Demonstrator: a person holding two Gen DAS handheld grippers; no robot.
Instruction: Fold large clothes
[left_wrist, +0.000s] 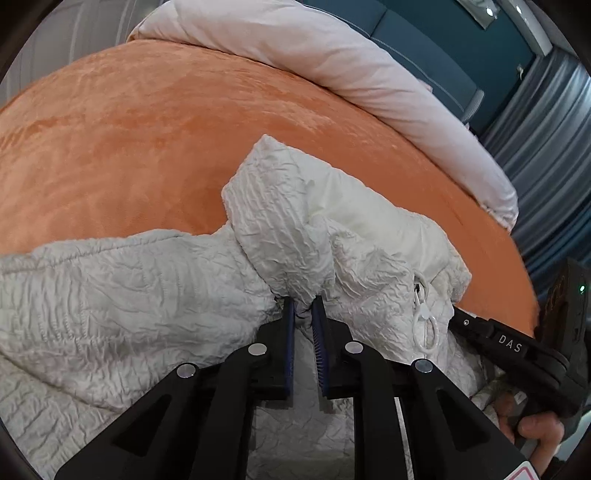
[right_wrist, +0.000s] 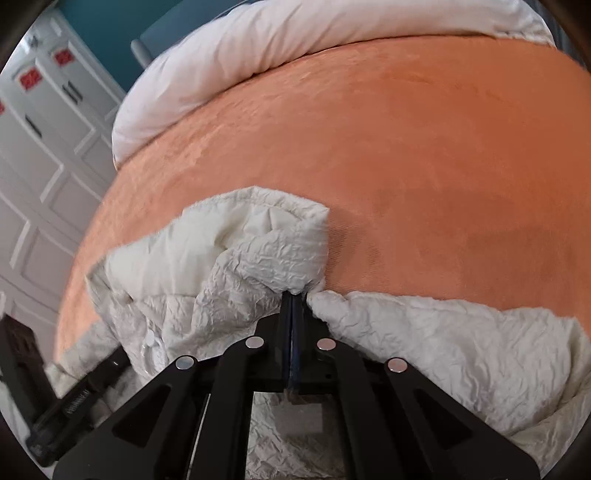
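The left gripper (left_wrist: 304, 306) pinches a bunched fold of the white crinkled padded jacket (left_wrist: 129, 288) between nearly closed jaws. The right gripper (right_wrist: 295, 295) has its jaws fully closed on another fold of the jacket, above the orange plush blanket (right_wrist: 406, 166).

Crinkled off-white jacket (left_wrist: 129, 280), plain orange bedspread (left_wrist: 147, 129), pale pink duvet (left_wrist: 332, 55)

Both wrist views angled steeply down along own jaws, very close over white jacket (left_wrist: 155, 288) on orange bed (left_wrist: 147, 129); shared: jacket, bedspread, pale duvet (right_wrist: 295, 40) beyond
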